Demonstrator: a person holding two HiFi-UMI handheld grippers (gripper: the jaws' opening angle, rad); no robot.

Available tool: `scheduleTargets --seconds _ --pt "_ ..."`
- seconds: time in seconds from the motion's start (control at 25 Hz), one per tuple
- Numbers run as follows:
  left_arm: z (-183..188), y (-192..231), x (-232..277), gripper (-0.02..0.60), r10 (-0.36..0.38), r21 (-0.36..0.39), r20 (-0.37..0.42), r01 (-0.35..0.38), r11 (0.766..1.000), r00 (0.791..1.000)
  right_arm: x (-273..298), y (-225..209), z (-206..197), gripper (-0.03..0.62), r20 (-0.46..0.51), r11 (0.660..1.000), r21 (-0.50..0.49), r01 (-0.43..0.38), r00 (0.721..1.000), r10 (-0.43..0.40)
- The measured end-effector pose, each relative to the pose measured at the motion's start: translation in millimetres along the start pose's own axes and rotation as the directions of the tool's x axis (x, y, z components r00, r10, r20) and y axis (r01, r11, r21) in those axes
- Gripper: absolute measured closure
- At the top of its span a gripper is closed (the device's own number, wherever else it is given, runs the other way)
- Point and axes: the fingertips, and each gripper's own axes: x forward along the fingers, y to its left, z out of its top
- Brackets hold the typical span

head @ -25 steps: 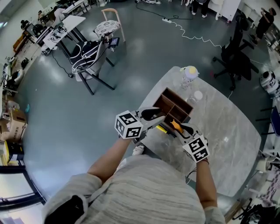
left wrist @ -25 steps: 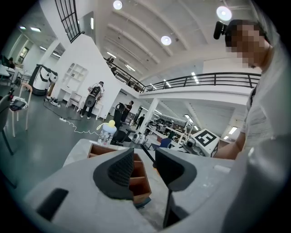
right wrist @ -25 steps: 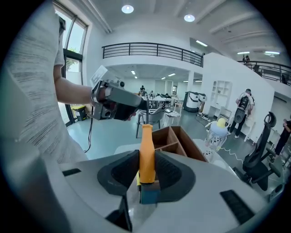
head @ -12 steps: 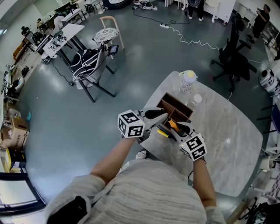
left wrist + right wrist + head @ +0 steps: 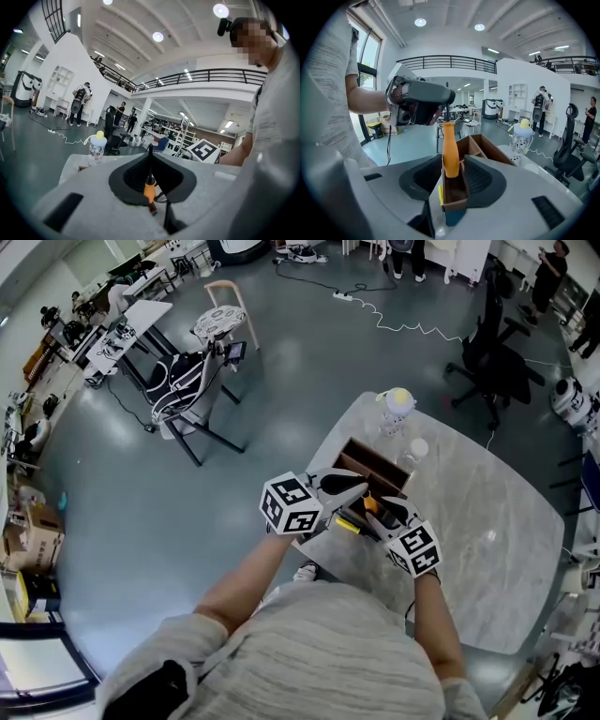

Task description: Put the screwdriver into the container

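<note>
Left claw just closed on screwdriver

Orange-handled screwdriver, thin dark shaft up, pinched in the left claw, handle down at near end of open brown wooden container with dividers, on the tabletop.

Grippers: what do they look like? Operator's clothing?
Left gripper and right gripper match: light grey shells, black jaw pads, each with a white cube of black square markers. Black cable off the left one. Grey marled top, forearms bare. Left jaws have just been closing, screwdriver between them.
</note>
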Motion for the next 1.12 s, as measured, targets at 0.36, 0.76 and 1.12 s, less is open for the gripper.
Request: scheduleTargets --seconds 0.36,0.76,1.12 --pt "-25 22 10 0.555 0.06 0.009 -0.082 -0.059 0.998 0.995 -20 -14 -15 0.476 -0.002 0.996 0.055 0.072 0.997 -0.072" --pt "-57 32 29 0.555 0.089 0.045 -0.202 -0.082 0.996 0.975 -28 -8 -26 0.476 -0.021 0.993 0.072 0.094 0.995 -0.093" --pt "-85 40 40 0.554 0.108 0.045 -0.274 -0.099 0.994 0.956 -27 -5 -30 0.476 -0.034 0.993 0.069 0.097 0.995 -0.095"
